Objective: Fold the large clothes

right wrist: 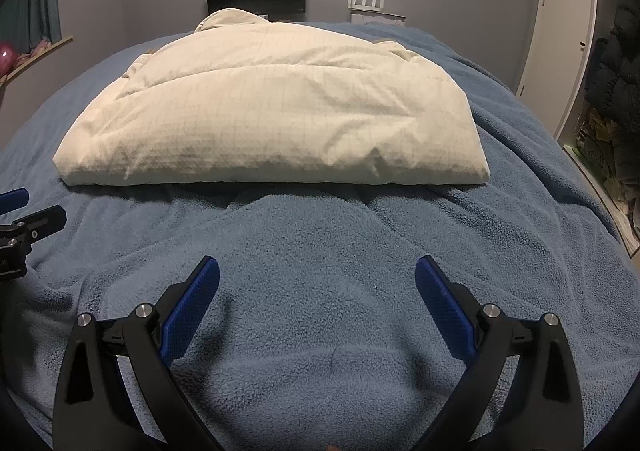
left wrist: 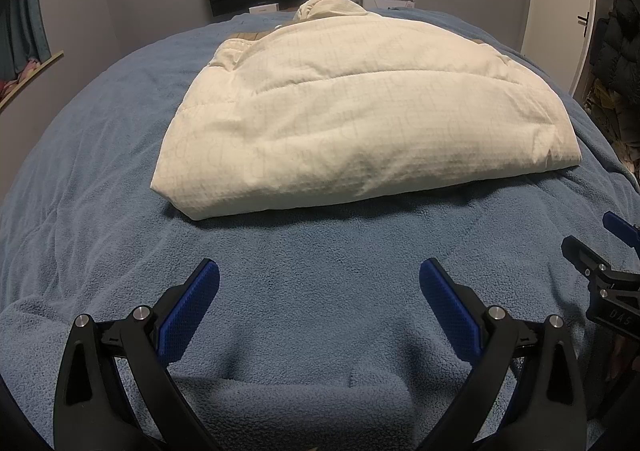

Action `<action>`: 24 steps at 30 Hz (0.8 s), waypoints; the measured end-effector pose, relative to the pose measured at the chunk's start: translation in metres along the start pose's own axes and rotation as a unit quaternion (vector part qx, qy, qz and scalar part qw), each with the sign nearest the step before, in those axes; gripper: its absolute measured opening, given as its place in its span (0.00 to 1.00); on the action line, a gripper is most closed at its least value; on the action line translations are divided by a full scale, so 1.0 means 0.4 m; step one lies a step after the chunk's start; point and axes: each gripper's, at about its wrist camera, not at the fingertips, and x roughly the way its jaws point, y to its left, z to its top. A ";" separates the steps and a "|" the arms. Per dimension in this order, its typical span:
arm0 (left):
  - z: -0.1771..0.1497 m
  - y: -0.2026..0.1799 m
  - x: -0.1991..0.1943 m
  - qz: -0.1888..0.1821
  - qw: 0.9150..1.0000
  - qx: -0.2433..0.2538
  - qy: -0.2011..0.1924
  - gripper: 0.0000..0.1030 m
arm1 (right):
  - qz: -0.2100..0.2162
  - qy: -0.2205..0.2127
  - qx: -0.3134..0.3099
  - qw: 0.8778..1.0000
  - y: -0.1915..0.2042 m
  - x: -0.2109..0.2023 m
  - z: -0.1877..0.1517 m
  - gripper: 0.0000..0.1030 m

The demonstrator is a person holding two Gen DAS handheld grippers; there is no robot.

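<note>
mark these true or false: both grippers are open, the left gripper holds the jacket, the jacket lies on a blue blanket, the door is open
1. Both grippers are open. True: the left gripper and right gripper are spread wide.
2. The left gripper holds the jacket. False: it is empty, short of the cream puffer jacket.
3. The jacket lies on a blue blanket. True: it rests on the blue fleece blanket.
4. The door is open. False: the white door looks shut.
</note>
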 end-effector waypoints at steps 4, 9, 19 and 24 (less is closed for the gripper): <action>0.001 -0.001 0.000 0.000 1.000 0.000 0.000 0.94 | 0.000 0.001 -0.001 1.000 -0.001 0.001 -0.002 0.91; 0.001 -0.001 -0.001 0.001 1.000 0.000 0.000 0.94 | 0.000 0.001 -0.001 1.000 0.001 0.002 -0.002 0.91; -0.001 0.005 0.000 0.000 1.000 -0.003 -0.005 0.94 | 0.001 0.007 -0.005 1.000 -0.006 0.008 -0.005 0.91; 0.000 0.008 0.005 -0.006 1.000 -0.004 0.003 0.94 | 0.000 0.007 -0.005 1.000 -0.005 0.008 -0.005 0.91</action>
